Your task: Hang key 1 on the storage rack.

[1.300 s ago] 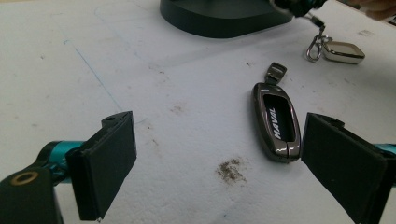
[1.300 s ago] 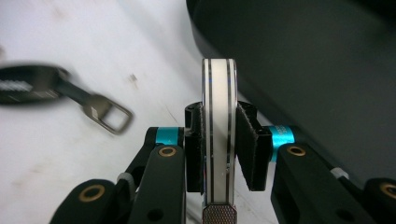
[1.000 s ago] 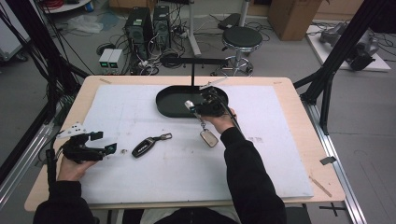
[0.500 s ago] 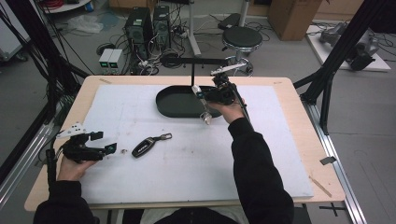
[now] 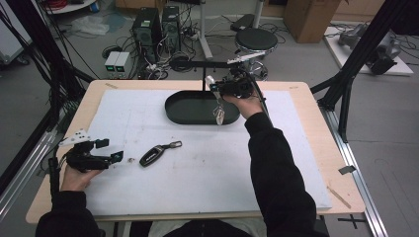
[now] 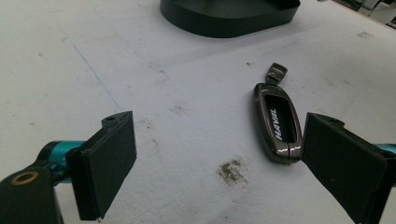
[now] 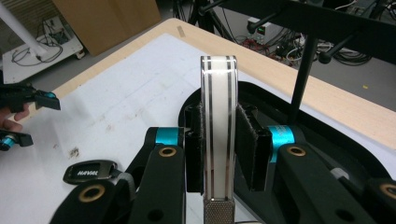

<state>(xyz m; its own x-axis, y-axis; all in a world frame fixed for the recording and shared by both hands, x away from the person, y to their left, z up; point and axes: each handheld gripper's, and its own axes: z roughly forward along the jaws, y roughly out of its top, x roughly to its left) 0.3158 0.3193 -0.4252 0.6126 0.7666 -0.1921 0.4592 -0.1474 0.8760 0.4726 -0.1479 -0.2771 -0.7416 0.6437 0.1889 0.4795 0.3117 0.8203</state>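
A person sits at a wooden table covered by a white mat, holding a two-jaw gripper in each hand.

The right gripper is raised over the far middle of the mat, above a black oval tray. Its jaws are clamped on a white key fob with chrome stripes. In the right gripper view the fob stands on edge between the two black pads, one pad pressed to each flat side, with a knurled metal end near the bottom of the frame. From the high view the fob hangs below the gripper, over the right part of the tray, clear of the mat; whether it touches the tray cannot be told.

The left gripper rests low at the near left edge of the mat, held in the left hand. Its jaws stand wide apart with nothing between them. In the left gripper view a dark key fob marked HAVAL lies flat on the mat just beside the inside of the right-hand pad, its metal loop pointing toward the tray. In the high view this dark fob lies near the left gripper's tips, well apart from the tray.
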